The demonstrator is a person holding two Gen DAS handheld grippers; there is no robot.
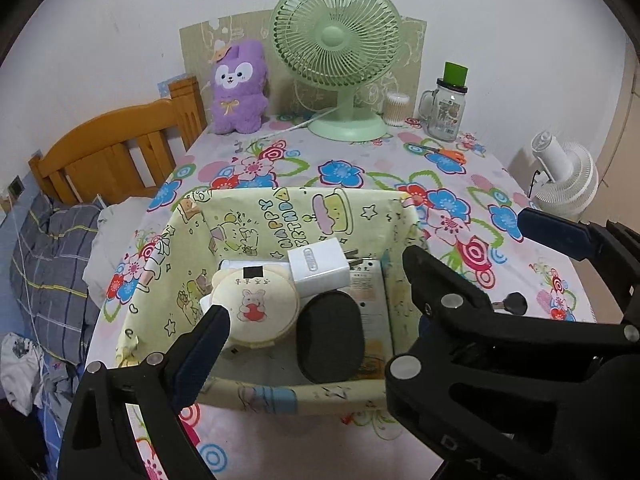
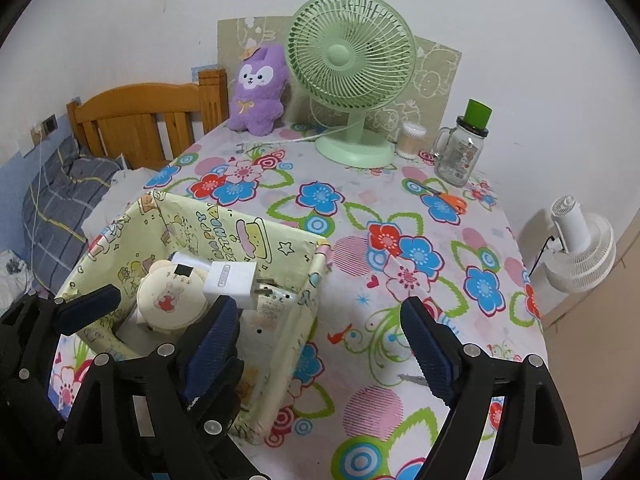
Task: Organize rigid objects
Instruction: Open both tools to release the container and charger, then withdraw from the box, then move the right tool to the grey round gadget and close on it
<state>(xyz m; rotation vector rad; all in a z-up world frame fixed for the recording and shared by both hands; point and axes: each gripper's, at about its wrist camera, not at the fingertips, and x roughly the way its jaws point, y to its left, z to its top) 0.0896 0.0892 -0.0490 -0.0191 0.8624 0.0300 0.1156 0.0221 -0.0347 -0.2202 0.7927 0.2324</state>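
A pale yellow cartoon-print box sits on the flowered table. Inside lie a round cream case with a bunny, a white plug adapter, a black oval object and a flat white packet. My left gripper is open and empty over the box; it also shows in the right wrist view. My right gripper is open and empty over the table beside the box's right wall. A small black key lies on the table right of the box.
A green desk fan, purple plush, cotton swab jar, glass mug jar with green lid and orange scissors stand at the back. A bed lies left; a white fan stands right.
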